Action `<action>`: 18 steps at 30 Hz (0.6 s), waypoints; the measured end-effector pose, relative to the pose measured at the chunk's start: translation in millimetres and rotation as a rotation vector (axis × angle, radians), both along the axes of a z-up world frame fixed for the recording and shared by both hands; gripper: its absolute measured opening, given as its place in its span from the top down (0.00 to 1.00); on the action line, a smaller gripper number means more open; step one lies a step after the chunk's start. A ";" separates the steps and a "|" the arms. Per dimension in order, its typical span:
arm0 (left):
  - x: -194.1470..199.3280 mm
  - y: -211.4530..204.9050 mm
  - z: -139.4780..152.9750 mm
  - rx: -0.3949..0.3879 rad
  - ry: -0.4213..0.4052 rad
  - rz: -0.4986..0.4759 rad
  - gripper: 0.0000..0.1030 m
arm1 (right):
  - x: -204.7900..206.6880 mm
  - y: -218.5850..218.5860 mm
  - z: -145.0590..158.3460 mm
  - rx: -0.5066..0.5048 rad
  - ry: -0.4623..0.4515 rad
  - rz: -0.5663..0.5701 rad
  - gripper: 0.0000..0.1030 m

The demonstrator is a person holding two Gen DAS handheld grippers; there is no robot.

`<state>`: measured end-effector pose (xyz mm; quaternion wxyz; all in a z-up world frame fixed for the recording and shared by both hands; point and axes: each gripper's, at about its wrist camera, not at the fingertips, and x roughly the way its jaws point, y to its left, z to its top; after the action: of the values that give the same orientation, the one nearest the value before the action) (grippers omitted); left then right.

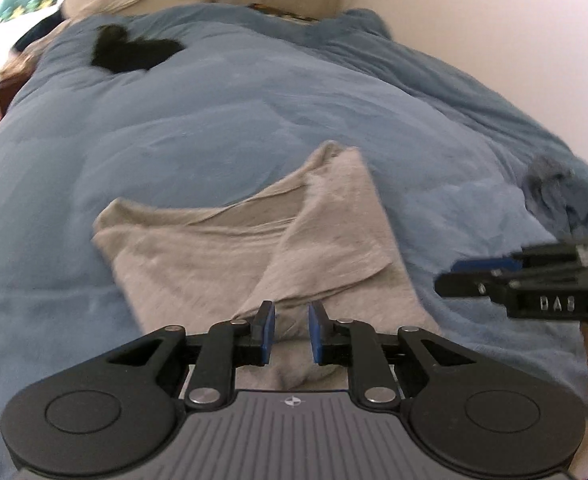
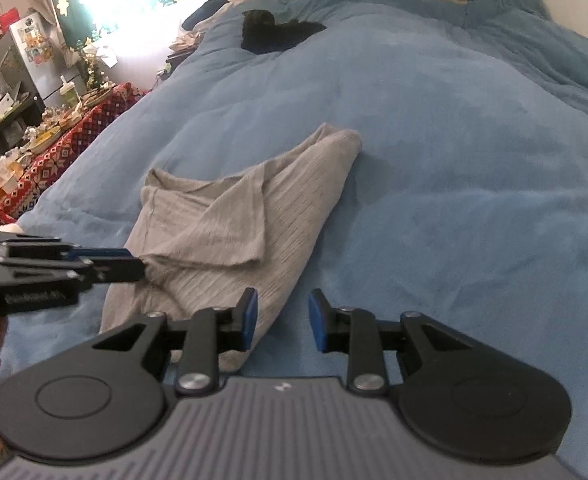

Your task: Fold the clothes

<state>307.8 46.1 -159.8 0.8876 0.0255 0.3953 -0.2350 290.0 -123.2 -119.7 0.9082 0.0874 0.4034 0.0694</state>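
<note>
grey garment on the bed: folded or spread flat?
Partly folded: the grey garment has one flap lying across itself, loosely creased, on the blue duvet.

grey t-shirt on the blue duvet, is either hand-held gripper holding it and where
Neither. The crumpled grey cotton t-shirt lies loose; the left hand-held gripper and right hand-held gripper both hover open, with nothing between their pads.

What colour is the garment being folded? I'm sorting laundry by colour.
Light grey, plain; the garment shows best in the right wrist view.

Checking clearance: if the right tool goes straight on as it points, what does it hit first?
Probably the blue duvet; the right tool points just right of the grey garment. Depth unclear.
</note>
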 end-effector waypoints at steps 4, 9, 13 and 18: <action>6.0 -33.1 -0.7 0.065 -0.039 -0.099 0.81 | 6.0 -17.4 2.2 0.013 -0.003 -0.028 0.70; 13.8 -68.6 -5.1 0.095 -0.055 -0.196 0.74 | 8.0 -43.0 0.6 0.034 0.005 -0.072 0.70; 20.3 -88.1 -11.4 0.131 -0.055 -0.207 0.71 | 9.2 -59.5 -3.6 0.046 0.010 -0.098 0.70; 32.6 -85.8 -12.1 0.131 -0.064 -0.107 0.95 | 12.2 -69.2 -6.6 0.057 0.001 -0.113 0.70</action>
<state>340.4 -39.7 -172.0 0.8824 0.1118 0.3794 -0.2547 302.1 -192.4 -126.4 0.9076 0.1362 0.3960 0.0294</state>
